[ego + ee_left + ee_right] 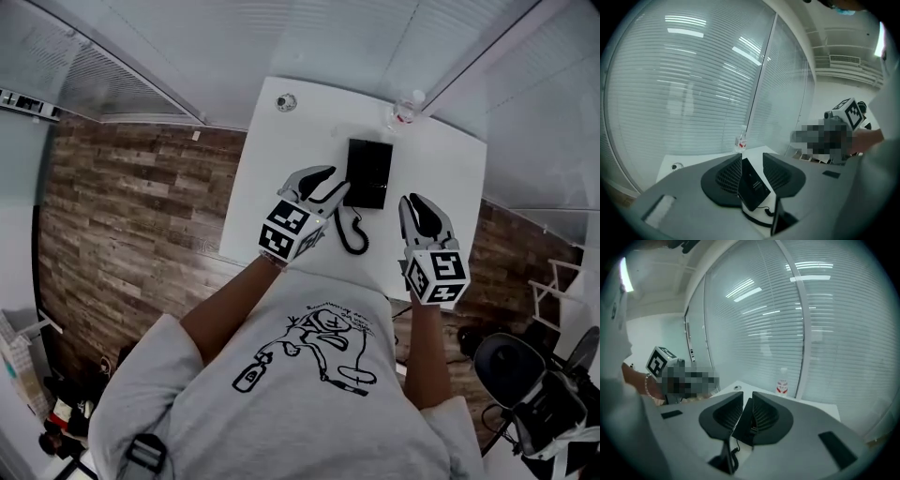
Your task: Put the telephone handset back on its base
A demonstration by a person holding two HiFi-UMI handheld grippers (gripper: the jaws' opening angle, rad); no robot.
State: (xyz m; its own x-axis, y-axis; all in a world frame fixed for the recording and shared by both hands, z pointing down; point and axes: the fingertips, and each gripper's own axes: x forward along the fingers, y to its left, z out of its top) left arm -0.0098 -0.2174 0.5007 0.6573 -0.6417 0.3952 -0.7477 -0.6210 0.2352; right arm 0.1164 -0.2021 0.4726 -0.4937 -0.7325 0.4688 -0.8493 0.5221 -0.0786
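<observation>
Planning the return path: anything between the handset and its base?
Nothing visible. The handset appears to sit between the left gripper's fingers, right beside the base. The coiled cord loops nearer the person, and the bottle stands beyond the base.

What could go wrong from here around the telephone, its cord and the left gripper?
1. The left gripper has its jaws apart at the left edge of the telephone. If they close off-centre, the grip may slip or the whole telephone may slide.
2. The coiled cord loops on the table right beside that gripper and could snag it.
3. The bottle stands just behind the telephone, where a shove could tip it.
</observation>
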